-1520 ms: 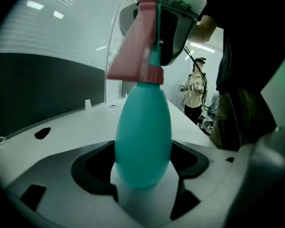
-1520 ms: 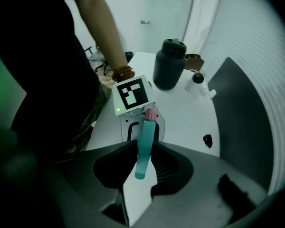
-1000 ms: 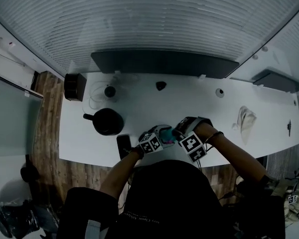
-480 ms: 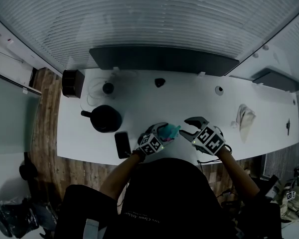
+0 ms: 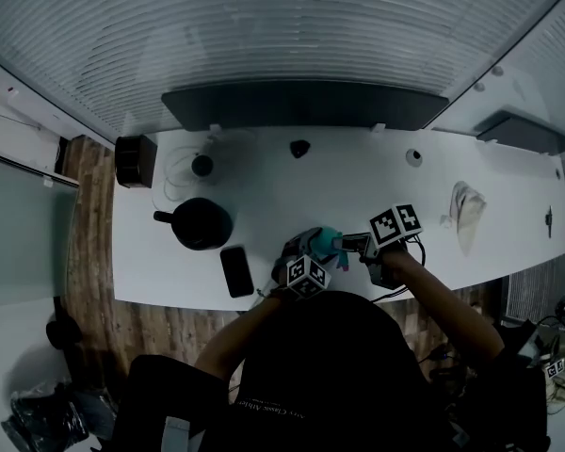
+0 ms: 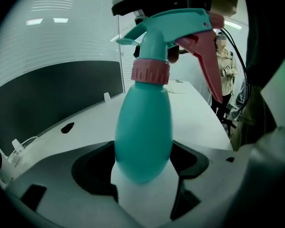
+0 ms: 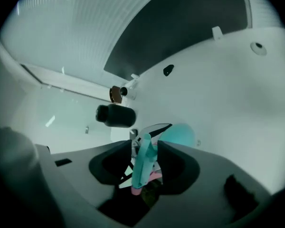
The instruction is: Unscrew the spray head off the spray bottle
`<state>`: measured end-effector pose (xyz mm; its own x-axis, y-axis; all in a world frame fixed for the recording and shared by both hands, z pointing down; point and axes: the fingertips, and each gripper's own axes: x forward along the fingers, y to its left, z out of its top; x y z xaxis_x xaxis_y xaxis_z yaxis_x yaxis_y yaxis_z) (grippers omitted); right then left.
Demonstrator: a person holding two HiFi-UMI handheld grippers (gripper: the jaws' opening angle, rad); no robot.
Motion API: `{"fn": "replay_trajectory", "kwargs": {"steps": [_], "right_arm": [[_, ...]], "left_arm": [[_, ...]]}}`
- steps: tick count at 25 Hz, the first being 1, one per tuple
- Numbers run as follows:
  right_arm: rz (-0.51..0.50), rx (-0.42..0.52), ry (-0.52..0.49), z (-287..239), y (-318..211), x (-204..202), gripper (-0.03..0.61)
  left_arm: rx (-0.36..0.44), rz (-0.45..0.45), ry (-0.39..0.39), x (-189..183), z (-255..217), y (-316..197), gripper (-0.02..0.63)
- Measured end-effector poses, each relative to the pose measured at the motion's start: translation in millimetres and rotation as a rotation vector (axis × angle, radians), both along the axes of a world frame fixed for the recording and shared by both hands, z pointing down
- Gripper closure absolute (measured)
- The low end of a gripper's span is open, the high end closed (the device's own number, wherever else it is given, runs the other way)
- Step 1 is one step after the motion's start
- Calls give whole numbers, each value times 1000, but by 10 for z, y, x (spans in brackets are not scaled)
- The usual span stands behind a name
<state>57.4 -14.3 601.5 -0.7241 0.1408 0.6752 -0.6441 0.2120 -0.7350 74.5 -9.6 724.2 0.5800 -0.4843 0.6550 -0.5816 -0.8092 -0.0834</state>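
Note:
A teal spray bottle [image 6: 143, 127] with a pink collar [image 6: 150, 71], a teal spray head [image 6: 175, 25] and a pink trigger [image 6: 204, 51] stands up out of my left gripper [image 6: 143, 175], which is shut on the bottle's body. In the head view the bottle [image 5: 328, 241] hangs over the table's near edge between my left gripper [image 5: 306, 252] and my right gripper [image 5: 353, 245]. My right gripper [image 7: 143, 158] has just been opening. Its jaws stand either side of the spray head [image 7: 143, 167] with a small gap on one side. The teal body [image 7: 183, 134] shows beyond.
On the white table [image 5: 358, 186] stand a black kettle [image 5: 201, 224] at the left, a dark phone [image 5: 235, 271] near the front edge, a black box [image 5: 132, 161] at the far left corner and a crumpled cloth [image 5: 466, 213] at the right. A dark panel [image 5: 301, 106] lines the back edge.
The right gripper left the spray head and drew off to the right, then came back around the head with its marker cube turned up. The left gripper tilted the bottle.

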Motion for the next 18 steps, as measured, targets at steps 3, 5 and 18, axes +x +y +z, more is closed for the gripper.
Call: {"fn": "replay_trajectory", "kwargs": {"steps": [3,5,18], "right_arm": [[-147,103,81,53,19,-33,421],[-277,197,141,39,31,-56,442],[-1258,744,428,100,193,-49,499]], "left_arm": [[-23,-5,24,8,24,-4,252],[-63,-40,68,-9,-9,-20,252],[-68,36,141,20,-26,-11,252]]}}
